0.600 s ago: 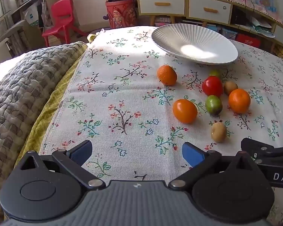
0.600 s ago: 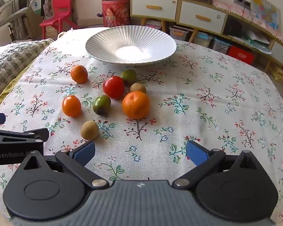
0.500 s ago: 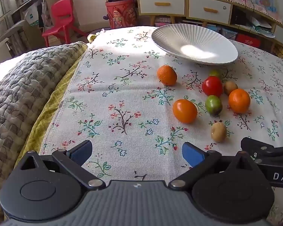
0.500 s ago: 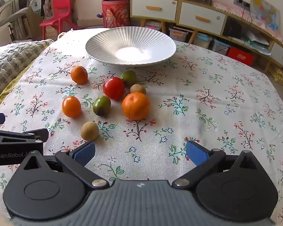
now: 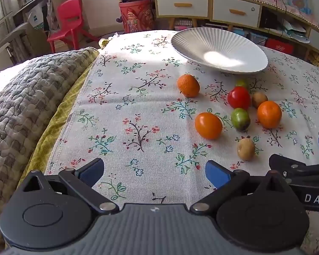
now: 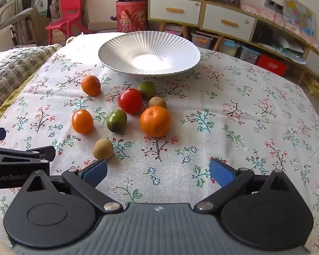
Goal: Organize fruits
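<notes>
Hovering: left gripper [image 5: 154, 167] and right gripper [image 6: 158, 169] both hang low over the near edge of the table, side by side.
Claws: both spread wide, blue pads empty, nothing between them.
Fruits, left to right: rough tangerine [image 6: 91, 85] nearest the left edge; smooth orange tomato [image 6: 82, 121]; tan kiwi [image 6: 103, 149] closest to the near edge, just ahead of the right gripper's left pad; green-brown fruit [image 6: 116, 120]; red tomato [image 6: 130, 100]; green fruit [image 6: 147, 89]; second kiwi [image 6: 157, 102]; large mandarin [image 6: 155, 121], touching or almost touching that kiwi.
Dish: white ribbed plate [image 6: 187, 48] at the far edge, nothing in it; no fruit sorted yet, I judge.
Risk: round fruit may roll if a pad nudges it off-centre; the middle cluster is tight, so wide jaws could knock neighbours; a tomato may bruise under a hard squeeze.
Surface: floral tablecloth [image 5: 121, 110], soft and creased; grey quilted blanket [image 5: 21, 97] over the left edge.
Room: red chair [image 5: 69, 19], red bin [image 5: 136, 14], white drawer cabinet [image 6: 202, 14] behind.
</notes>
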{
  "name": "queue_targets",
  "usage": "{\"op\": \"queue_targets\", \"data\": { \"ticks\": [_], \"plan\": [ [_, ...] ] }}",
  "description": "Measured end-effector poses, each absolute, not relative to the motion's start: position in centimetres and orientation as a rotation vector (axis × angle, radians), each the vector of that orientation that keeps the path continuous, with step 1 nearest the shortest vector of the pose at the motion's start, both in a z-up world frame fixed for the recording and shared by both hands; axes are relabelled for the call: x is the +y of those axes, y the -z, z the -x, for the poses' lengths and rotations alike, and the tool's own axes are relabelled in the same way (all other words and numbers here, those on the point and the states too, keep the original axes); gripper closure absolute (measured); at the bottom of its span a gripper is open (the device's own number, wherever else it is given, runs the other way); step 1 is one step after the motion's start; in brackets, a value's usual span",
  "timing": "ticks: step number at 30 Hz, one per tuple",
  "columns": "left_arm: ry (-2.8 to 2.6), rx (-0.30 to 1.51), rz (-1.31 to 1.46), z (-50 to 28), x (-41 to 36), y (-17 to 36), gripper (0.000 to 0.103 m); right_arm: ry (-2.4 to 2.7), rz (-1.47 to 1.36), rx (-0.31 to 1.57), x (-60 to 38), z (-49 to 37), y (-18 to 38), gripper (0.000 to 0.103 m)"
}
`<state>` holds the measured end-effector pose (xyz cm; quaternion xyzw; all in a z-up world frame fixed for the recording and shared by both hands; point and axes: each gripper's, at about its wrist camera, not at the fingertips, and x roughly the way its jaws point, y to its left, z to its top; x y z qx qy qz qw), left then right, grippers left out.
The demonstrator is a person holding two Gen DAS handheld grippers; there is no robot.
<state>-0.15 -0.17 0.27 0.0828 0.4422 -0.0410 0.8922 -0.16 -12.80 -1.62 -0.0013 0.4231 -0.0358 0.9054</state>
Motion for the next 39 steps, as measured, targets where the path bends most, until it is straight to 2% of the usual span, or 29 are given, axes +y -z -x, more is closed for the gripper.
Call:
{"op": "queue_targets", "data": {
  "ticks": [39],
  "plan": [
    [0.08, 0.902, -0.174, 0.31, 0.11, -0.5, 0.011, 0.077, -0.006, 0.872, -13.0, 0.2, 1.32, 0.0]
  ]
}}
